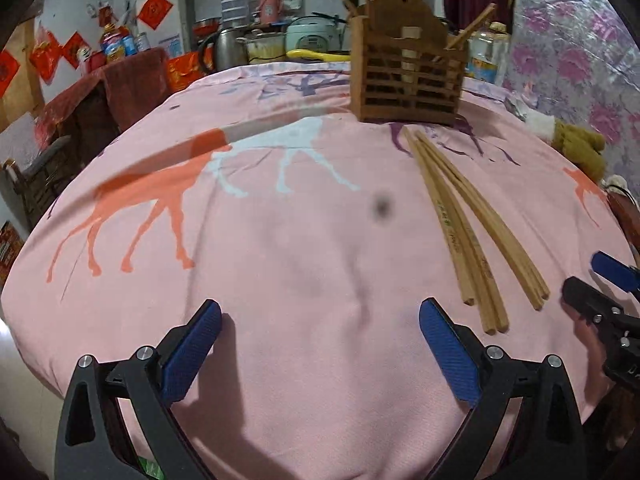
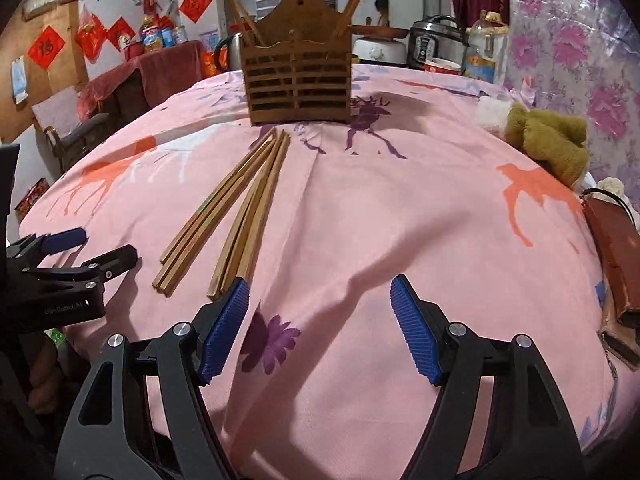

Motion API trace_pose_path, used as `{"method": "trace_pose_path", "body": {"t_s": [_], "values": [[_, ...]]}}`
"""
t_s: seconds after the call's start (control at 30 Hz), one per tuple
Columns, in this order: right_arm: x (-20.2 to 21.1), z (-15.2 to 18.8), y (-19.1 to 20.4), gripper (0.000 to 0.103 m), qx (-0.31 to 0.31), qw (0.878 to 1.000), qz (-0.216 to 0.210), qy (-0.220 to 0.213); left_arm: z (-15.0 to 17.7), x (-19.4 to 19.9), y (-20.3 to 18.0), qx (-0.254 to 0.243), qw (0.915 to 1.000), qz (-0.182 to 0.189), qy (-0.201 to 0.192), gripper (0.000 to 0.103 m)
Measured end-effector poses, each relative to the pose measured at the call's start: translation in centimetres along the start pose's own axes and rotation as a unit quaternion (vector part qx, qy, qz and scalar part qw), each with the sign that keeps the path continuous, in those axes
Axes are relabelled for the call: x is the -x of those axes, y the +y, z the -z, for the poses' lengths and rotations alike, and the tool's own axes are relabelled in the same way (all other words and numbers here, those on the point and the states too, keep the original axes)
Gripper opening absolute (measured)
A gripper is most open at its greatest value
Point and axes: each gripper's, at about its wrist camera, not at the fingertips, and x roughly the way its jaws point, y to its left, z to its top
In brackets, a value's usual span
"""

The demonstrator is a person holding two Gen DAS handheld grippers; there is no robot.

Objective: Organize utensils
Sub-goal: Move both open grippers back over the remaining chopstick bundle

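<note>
A big pink cloth (image 1: pixel 304 240) with horse and deer shapes covers the table. At the far side of it stands a brown wooden holder (image 2: pixel 298 80) with slats on the front. It stands upright. A few sticks poke up out of its top at each end; they look like chopsticks, but they are small and a bit hard to see.

In front of the holder, loose wooden chopsticks (image 2: pixel 228 216) lie flat on the cloth. They make two bunches that sit close at the far tips, near the holder, and spread apart at the near ends. The far tips lie just in front of the holder's foot.

The left gripper (image 1: pixel 320 320) hangs over bare pink cloth. Its two blue fingers stand wide apart and there is nothing between them. The chopsticks lie just to its right in the left wrist view.

The right gripper (image 2: pixel 318 292) is also spread wide, with only cloth between its blue pads. Its left pad is just beside the near ends of one bunch of chopsticks, maybe almost touching them. The pads do not squeeze anything.

Each gripper shows at the edge of the other one's view, so they are near each other, with the chopsticks between them.

A fuzzy green-brown toy (image 2: pixel 548 140) lies at the right edge of the cloth. Behind the table are pots, bottles and red paper squares (image 2: pixel 46 46) on the wall.
</note>
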Motion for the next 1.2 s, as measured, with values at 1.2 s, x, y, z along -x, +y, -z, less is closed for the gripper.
{"method": "trace_pose_path", "body": {"t_s": [1.2], "values": [[-1.2,0.0,-0.3,0.072,-0.007,1.000,-0.002,0.016,-0.8,-1.0,-2.0,-0.037,0.9991,0.018,-0.013,0.099]]}}
